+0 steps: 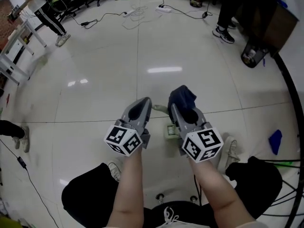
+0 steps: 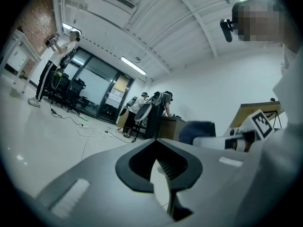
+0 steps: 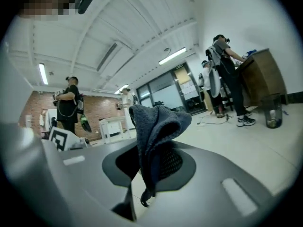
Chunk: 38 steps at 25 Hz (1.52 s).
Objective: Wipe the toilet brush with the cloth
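Wiping not yet under way: you hold both grippers side by side over the glossy white tiled floor (image 1: pixel 142 56). Your right gripper (image 3: pixel 147 171) pinches a dark blue terry cloth (image 3: pixel 158 122), which bunches up past the jaw tips toward 12 o'clock. Your left gripper (image 2: pixel 157 157), at the cloth's 9 o'clock, has its jaws pressed together at the tips on nothing.

The toilet brush cannot be picked out with certainty. A small pale object (image 1: pixel 170 130) between the two grippers, at the right one's 7 o'clock in the head view, may belong to it or to the rig. On that reading the cloth is in hand, while the brush has yet to be taken up and wiped.

The only container, a dark round bin (image 1: pixel 251 53) at 2 o'clock beside the brown wooden desk (image 1: pixel 278 23), holds something too small to tell.
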Each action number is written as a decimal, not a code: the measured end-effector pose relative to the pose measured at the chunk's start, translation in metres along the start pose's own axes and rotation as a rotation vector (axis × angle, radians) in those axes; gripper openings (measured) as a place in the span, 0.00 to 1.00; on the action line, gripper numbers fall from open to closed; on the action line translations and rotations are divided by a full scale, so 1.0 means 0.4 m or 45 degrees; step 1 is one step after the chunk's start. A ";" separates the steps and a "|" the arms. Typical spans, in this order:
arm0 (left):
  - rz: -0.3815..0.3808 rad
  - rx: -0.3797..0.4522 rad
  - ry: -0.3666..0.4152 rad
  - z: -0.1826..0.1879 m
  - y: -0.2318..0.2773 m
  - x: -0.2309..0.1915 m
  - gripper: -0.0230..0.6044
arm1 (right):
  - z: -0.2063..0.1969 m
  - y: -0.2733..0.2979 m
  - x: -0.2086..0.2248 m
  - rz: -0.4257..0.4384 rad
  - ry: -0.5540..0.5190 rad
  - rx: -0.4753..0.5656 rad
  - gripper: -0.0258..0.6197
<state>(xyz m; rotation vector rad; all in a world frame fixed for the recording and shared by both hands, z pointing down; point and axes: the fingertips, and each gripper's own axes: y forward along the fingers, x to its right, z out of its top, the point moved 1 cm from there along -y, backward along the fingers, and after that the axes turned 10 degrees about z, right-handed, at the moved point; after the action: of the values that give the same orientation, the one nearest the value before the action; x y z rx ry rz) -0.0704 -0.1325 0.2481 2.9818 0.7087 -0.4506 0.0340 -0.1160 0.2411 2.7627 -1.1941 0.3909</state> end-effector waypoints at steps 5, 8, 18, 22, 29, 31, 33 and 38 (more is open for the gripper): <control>0.064 -0.078 0.007 -0.024 -0.008 -0.020 0.05 | 0.061 0.044 -0.081 0.171 -0.068 -0.010 0.14; 0.042 -0.118 -0.006 -0.040 -0.001 -0.012 0.05 | 0.044 0.070 -0.083 0.219 -0.037 -0.063 0.14; 0.003 -0.044 -0.091 -0.044 0.005 0.000 0.05 | -0.092 0.061 0.031 0.054 0.061 -0.207 0.14; 0.009 -0.022 -0.115 -0.044 0.003 -0.007 0.05 | -0.167 0.030 0.083 -0.020 0.124 -0.259 0.14; 0.020 -0.011 -0.080 -0.037 -0.001 -0.005 0.05 | -0.322 -0.010 0.161 -0.114 0.279 -0.307 0.14; 0.028 -0.018 -0.066 -0.036 0.002 -0.004 0.05 | -0.376 -0.021 0.190 -0.133 0.335 -0.335 0.14; 0.038 -0.029 -0.041 -0.038 0.003 -0.003 0.05 | -0.440 -0.033 0.218 -0.154 0.407 -0.368 0.14; 0.047 -0.023 -0.013 -0.034 0.004 0.000 0.05 | -0.605 -0.065 0.265 -0.237 0.631 -0.432 0.14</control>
<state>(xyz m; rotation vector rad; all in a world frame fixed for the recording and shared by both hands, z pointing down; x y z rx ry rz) -0.0659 -0.1325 0.2610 2.9684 0.6521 -0.4542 0.0762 -0.1246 0.5030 2.2722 -0.7894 0.7227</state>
